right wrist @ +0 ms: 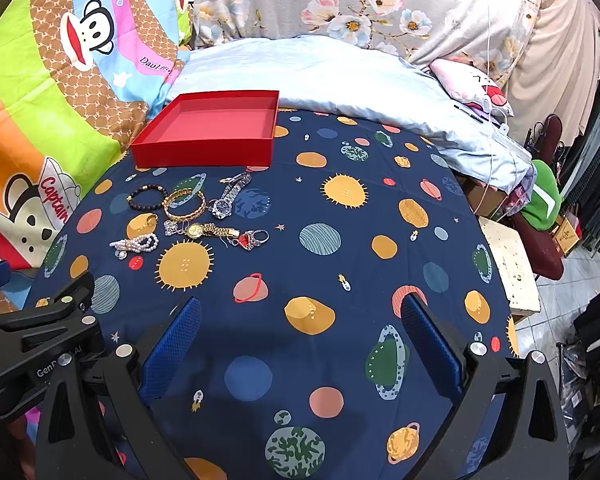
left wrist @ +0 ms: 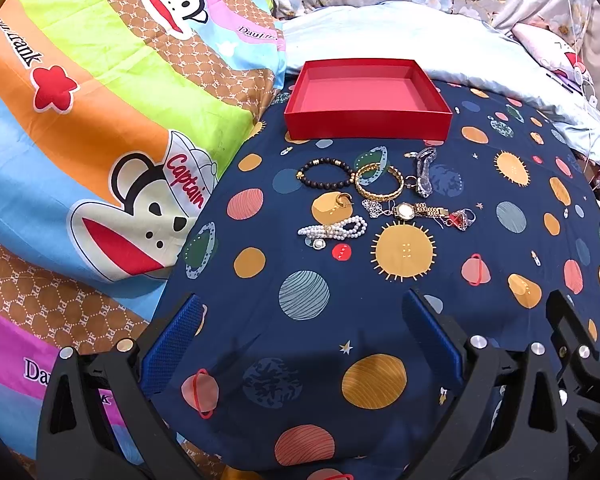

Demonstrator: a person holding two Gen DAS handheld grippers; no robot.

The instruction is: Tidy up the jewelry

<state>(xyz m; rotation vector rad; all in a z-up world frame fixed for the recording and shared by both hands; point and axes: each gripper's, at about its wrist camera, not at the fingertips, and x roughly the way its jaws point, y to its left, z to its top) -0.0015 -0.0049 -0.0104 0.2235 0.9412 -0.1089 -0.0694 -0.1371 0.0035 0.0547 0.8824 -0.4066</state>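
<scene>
Left wrist view: left gripper (left wrist: 300, 340) hovering low over navy planet-print cloth (left wrist: 300, 400), blue pads (left wrist: 172, 344) spread wide, nothing between them. Broad bare stretch of cloth between fingertips and jewelry ahead. Cloth edge close on the left, dropping to a cartoon monkey bedsheet (left wrist: 80, 140); pale blue pillow (left wrist: 400, 36) behind.

Red box (left wrist: 364, 100) at the far side of the cloth, lidless, interior bare. Just in front of it, on the cloth and outside the box: black bead bracelet (left wrist: 326, 174), gold bangle (left wrist: 379, 181) touching it, silver watch (left wrist: 425, 172) to the right. Nearer row: gold earring (left wrist: 344, 199), silver flower charm (left wrist: 374, 207), gold watch (left wrist: 418, 211), red-stone ring (left wrist: 460, 219). Closest of all: pearl strand (left wrist: 334, 230), bunched.

Right wrist view: right gripper (right wrist: 300, 340) likewise spread wide and holding nothing, well to the right of the jewelry cluster, plain cloth ahead of it. Right edge of the cloth falling away toward a white stool (right wrist: 508, 264) and tiled floor (right wrist: 560, 292). Left gripper's black frame visible at lower left, just beside the right one.
</scene>
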